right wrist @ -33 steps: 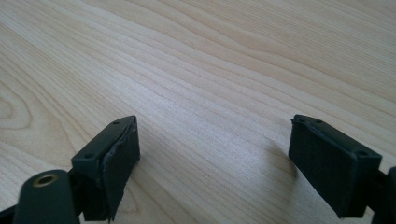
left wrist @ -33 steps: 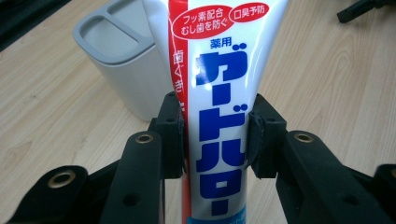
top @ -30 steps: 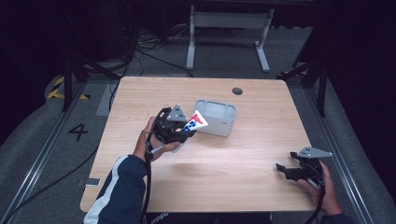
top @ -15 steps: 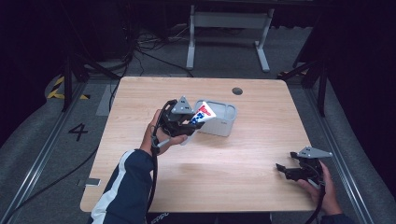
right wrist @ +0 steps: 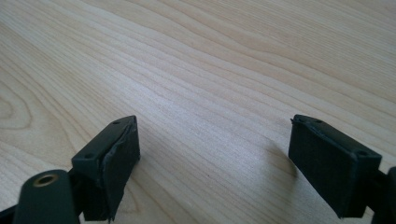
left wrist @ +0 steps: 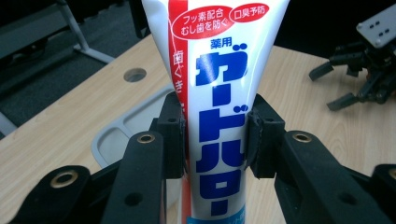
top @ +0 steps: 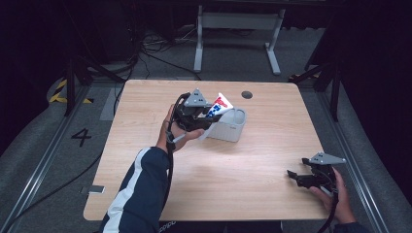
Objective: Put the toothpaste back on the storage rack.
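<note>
Up and across goes the tube [top: 217,108], carried from beside the tray's near-left corner a second ago to a spot over its left end now. That puts it in the air above the tray [top: 233,130], so by my reading the drop into the tray is close, though nothing has been let go yet.

Left gripper [left wrist: 214,135] is clamped hard on the tube, both pads pinching its lower body with the wide flat crimp end pointing away and up. It's a soft white squeeze tube, glossy, with bold blue lettering and a red stripe and badge; it narrows where the pads bite.

Beneath it, the tray is pale grey plastic, rounded at the corners, with shallow moulded compartments visible in the left gripper view.

Out to the side, the right gripper [top: 297,176] rests low near the table's front right edge, jaws standing wide apart with nothing between them. Table [top: 252,189] is light wood, fine straight grain, matte, with a round dark grommet hole [top: 247,94] at the far edge.
</note>
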Demonstrator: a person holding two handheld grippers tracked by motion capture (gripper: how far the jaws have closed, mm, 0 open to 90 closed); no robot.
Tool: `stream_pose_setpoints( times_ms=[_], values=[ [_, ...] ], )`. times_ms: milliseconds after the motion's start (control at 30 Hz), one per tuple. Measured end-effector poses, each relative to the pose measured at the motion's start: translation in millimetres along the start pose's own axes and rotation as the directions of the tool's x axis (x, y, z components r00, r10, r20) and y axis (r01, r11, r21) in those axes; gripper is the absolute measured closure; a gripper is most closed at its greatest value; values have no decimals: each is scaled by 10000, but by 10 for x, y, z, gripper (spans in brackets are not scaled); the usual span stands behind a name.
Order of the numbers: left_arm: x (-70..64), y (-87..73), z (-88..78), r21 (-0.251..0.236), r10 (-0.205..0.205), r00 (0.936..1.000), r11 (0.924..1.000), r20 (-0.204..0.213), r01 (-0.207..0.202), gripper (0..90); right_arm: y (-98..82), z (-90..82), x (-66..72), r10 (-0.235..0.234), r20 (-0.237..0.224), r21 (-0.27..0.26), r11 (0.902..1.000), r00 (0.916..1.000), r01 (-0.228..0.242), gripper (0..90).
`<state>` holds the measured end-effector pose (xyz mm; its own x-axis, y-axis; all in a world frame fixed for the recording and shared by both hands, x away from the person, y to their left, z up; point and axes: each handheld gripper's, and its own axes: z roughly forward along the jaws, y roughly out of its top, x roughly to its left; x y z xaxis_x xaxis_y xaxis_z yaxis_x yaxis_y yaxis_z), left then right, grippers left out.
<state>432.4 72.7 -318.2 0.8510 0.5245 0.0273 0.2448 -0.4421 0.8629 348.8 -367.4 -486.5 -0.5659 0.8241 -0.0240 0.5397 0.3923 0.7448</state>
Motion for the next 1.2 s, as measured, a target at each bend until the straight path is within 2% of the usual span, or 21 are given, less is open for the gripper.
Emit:
stream_pose_setpoints(
  times_ms=[67,200,267,633,933,1033,1200],
  values=[
    [13,23,25,-169,-149,9999,9997,20,150,650,0,-1,1,12,-8,2,10000,10000,-12,169],
    [40,53,63,-391,-87,9998,9992,-172,80,651,0,0,0,-2,-1,1,10000,10000,2,169],
    [57,60,75,-626,-181,9996,9979,-226,166,651,0,0,1,2,0,-16,10000,10000,-2,170],
    [150,166,195,-1545,-614,9969,9866,-491,532,652,0,-2,4,-10,14,-16,10000,10000,10,170],
    [148,256,348,-1634,-633,9963,9851,-579,531,653,0,-5,11,-10,8,-31,10000,10000,10,173],
    [135,292,404,-1519,-539,9962,9875,-684,430,653,0,-5,12,-14,13,-33,10000,10000,14,173],
    [137,307,485,-1658,-653,9954,9847,-700,530,652,0,-6,13,-9,5,-32,10000,10000,9,173]
  ],
)
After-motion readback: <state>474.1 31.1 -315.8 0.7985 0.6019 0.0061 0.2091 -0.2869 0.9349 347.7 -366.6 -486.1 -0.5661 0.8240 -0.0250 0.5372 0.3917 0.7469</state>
